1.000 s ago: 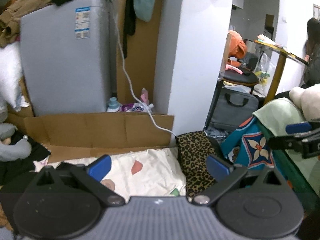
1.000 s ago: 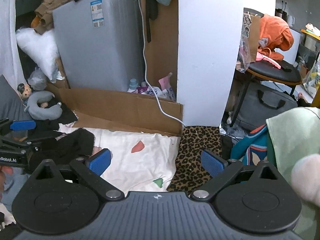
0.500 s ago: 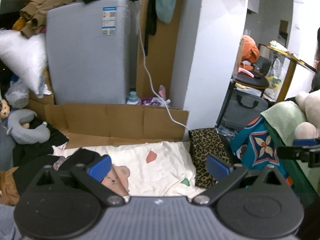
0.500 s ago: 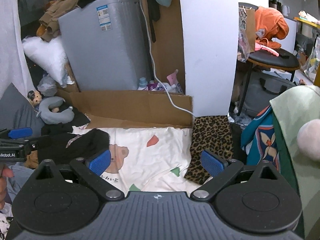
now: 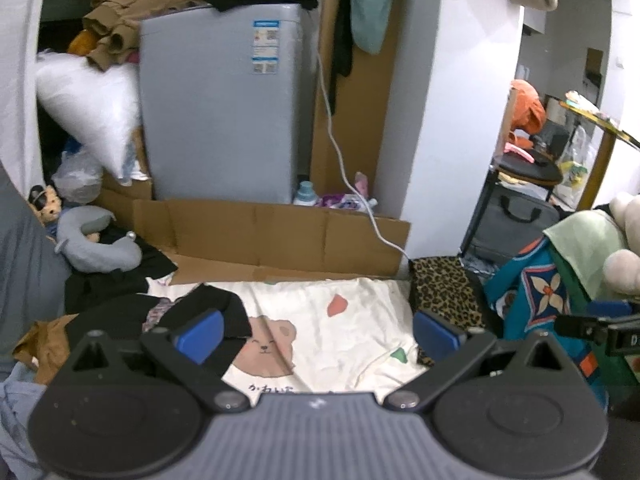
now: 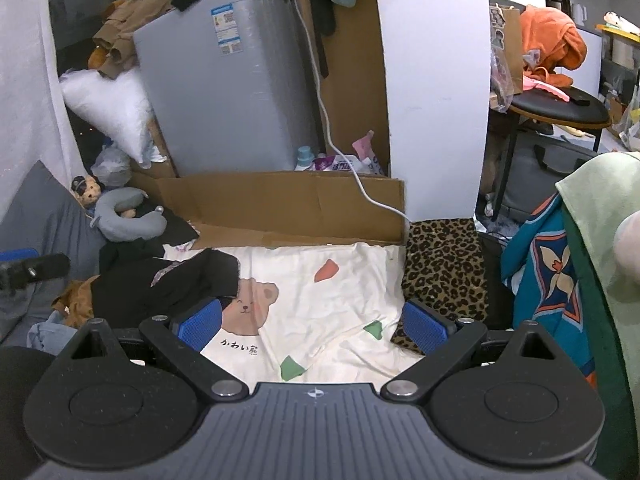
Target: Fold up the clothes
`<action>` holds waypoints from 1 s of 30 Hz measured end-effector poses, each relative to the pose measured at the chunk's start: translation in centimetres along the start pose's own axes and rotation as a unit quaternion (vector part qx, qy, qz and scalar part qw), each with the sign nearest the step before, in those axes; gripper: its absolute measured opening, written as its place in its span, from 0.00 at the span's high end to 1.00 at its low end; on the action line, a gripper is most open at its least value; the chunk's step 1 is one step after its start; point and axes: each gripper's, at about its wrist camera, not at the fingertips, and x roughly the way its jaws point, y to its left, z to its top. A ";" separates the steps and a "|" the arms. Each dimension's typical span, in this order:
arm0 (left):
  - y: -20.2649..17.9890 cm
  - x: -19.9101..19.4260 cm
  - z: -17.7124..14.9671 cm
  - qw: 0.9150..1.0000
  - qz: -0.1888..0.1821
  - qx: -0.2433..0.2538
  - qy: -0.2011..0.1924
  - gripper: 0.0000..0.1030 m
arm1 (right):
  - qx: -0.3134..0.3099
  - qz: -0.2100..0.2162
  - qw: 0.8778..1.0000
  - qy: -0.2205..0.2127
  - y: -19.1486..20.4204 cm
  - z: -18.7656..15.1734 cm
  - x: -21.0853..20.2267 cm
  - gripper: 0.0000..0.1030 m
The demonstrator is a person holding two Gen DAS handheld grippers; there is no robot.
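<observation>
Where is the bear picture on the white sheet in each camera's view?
Left wrist: the bear picture is low, left of middle, beside the black garment.
Right wrist: the bear picture is low, left of middle.
Shared landmark: the grey washing machine behind.

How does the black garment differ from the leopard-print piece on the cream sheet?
The black garment is plain and dark; the leopard-print piece is spotted tan and black. The black garment lies crumpled on the left side of the cream sheet, overlapping its bear print; the leopard-print piece lies fairly flat along the right edge. Both lie on the sheet, and neither sits between any gripper's fingers.
</observation>
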 end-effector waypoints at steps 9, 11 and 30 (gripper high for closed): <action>2.2 0.0 -2.1 0.999 0.033 -0.026 0.025 0.01 | 0.013 -0.002 1.000 0.007 -0.2 -1.6 1.4 0.03; 2.8 -0.2 -2.3 0.998 0.039 -0.040 0.025 0.01 | 0.017 0.000 1.000 0.012 -0.1 -2.0 1.8 0.03; 2.8 0.2 -4.9 0.993 0.075 -0.040 0.081 0.01 | 0.014 0.009 0.998 0.058 1.3 -4.2 3.3 0.03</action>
